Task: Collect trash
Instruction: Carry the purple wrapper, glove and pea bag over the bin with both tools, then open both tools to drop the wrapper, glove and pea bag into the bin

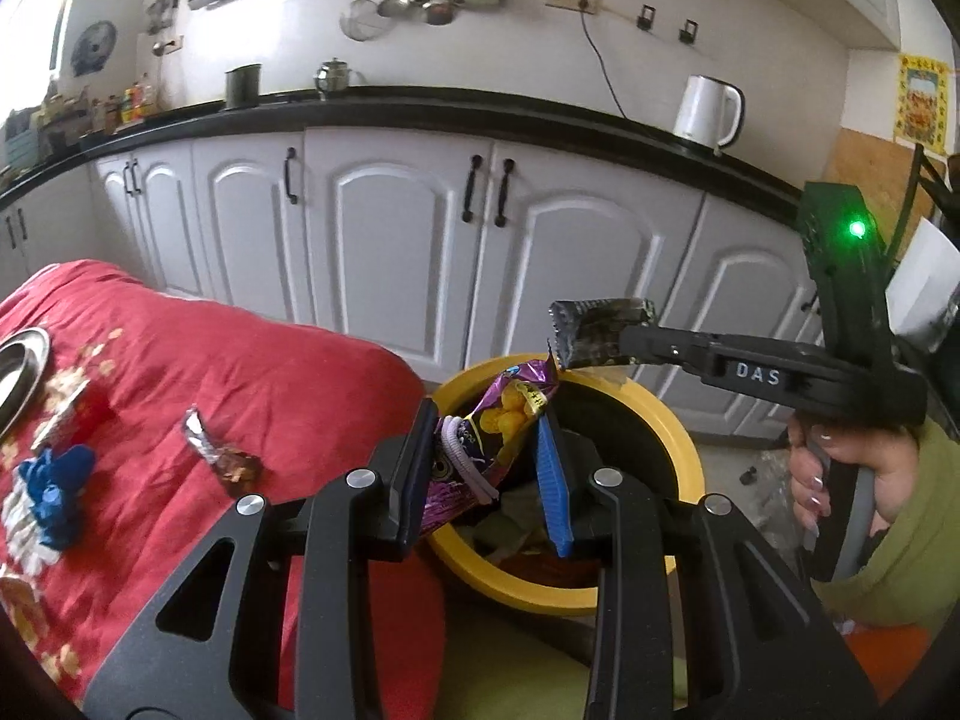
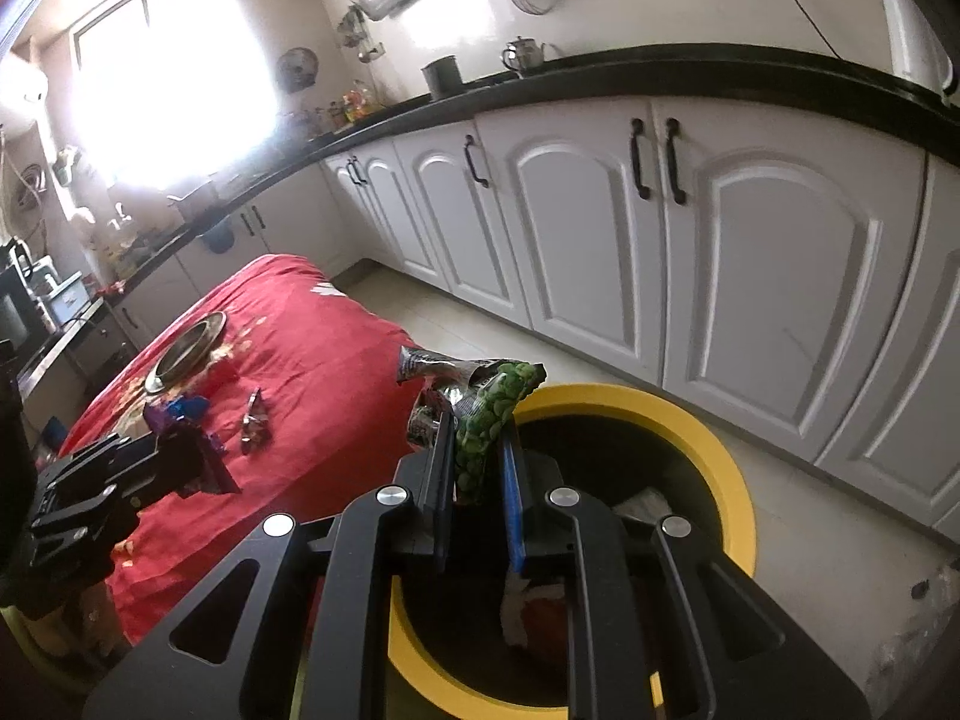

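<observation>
My left gripper point(image 1: 487, 420) is shut on a purple snack packet point(image 1: 510, 408) printed with yellow puffs, held over the near rim of a yellow-rimmed black bin point(image 1: 678, 438). My right gripper point(image 2: 479, 426) is shut on a green pea packet point(image 2: 489, 408) with a silvery torn top, also above the bin point(image 2: 690, 426). From the left wrist the right gripper point(image 1: 624, 339) shows side-on, with its packet point(image 1: 594, 330) poking out above the bin. The right wrist view shows the left gripper point(image 2: 204, 468) low at the left, over the red cloth. Crumpled trash lies inside the bin.
Left of the bin is a table under a red cloth point(image 1: 240, 360) with a brown wrapper point(image 1: 222, 450), a blue wrapper point(image 1: 54, 492) and a steel plate point(image 2: 186, 348). White cabinets point(image 1: 390, 240) with a black counter run behind. A hand point(image 1: 840, 480) in a green sleeve grips the right handle.
</observation>
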